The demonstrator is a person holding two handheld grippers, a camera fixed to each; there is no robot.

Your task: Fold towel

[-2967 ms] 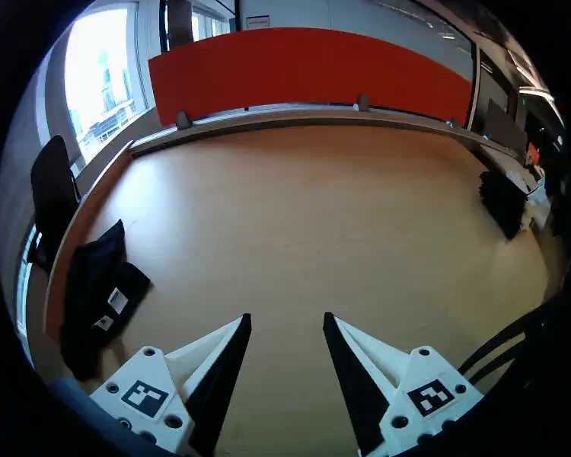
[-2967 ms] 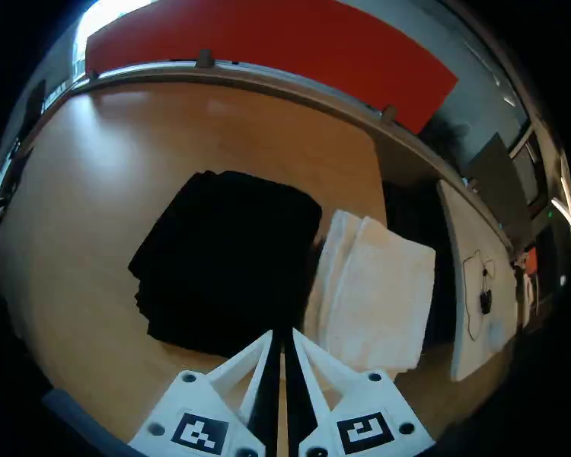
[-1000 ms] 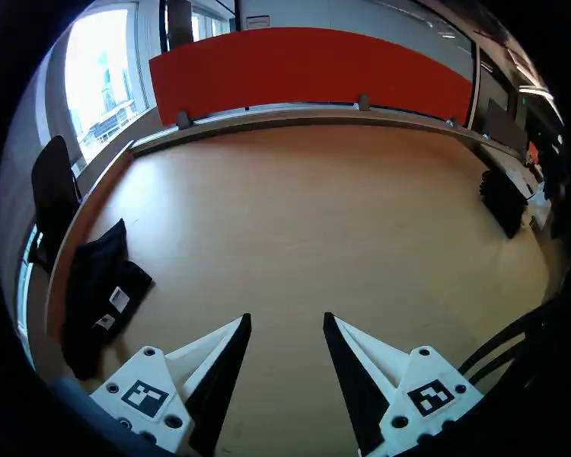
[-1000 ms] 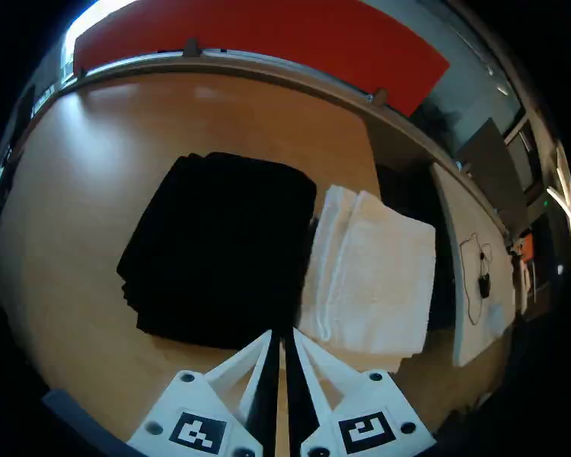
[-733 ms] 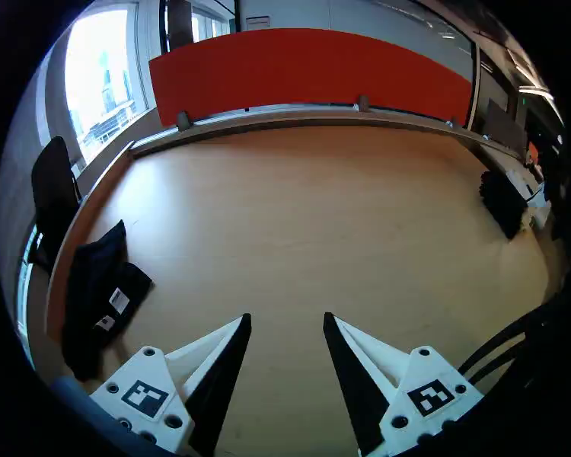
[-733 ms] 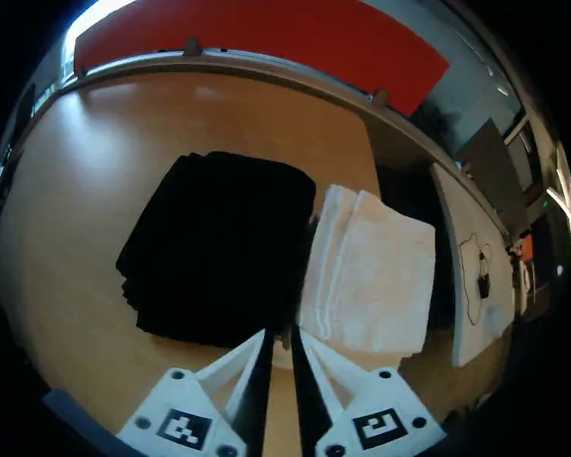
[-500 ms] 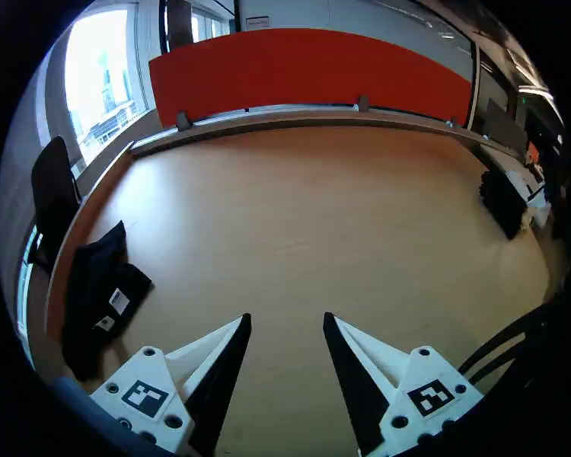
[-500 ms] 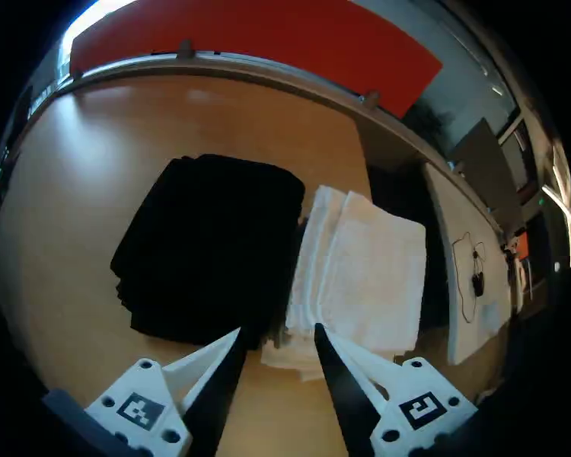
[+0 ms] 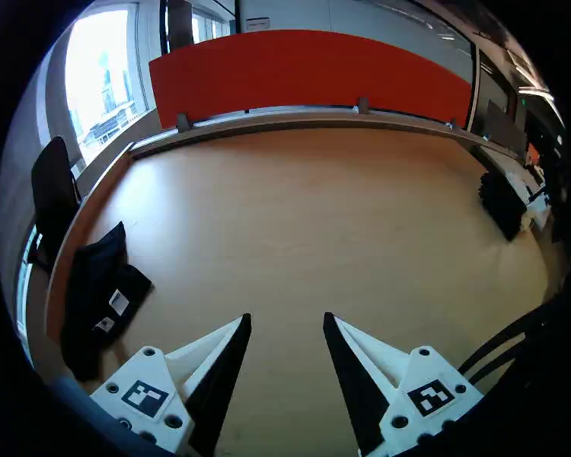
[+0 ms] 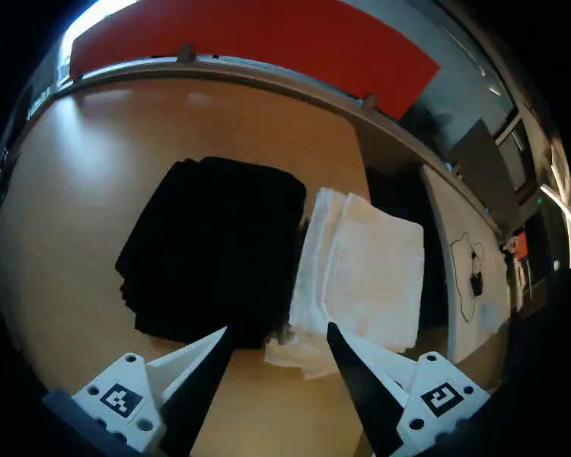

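In the right gripper view, a folded black towel stack (image 10: 213, 247) lies on the wooden table (image 10: 95, 160), with a folded white towel stack (image 10: 362, 282) against its right side. My right gripper (image 10: 279, 333) is open, its fingers spread just in front of the near edges of both stacks, touching neither. In the left gripper view, my left gripper (image 9: 285, 324) is open over bare wooden table (image 9: 308, 213) with nothing between its fingers. A crumpled black cloth (image 9: 99, 293) with white tags lies at the table's left edge, and the black stack (image 9: 502, 202) sits far right.
A red divider panel (image 9: 308, 72) runs along the table's far edge. A dark office chair (image 9: 51, 194) stands left of the table by the window. In the right gripper view, a second desk (image 10: 468, 274) with a cable lies beyond the white towels.
My right gripper has gone from shut to open, its fingers spreading apart in front of the two stacks. The left gripper has stayed still.
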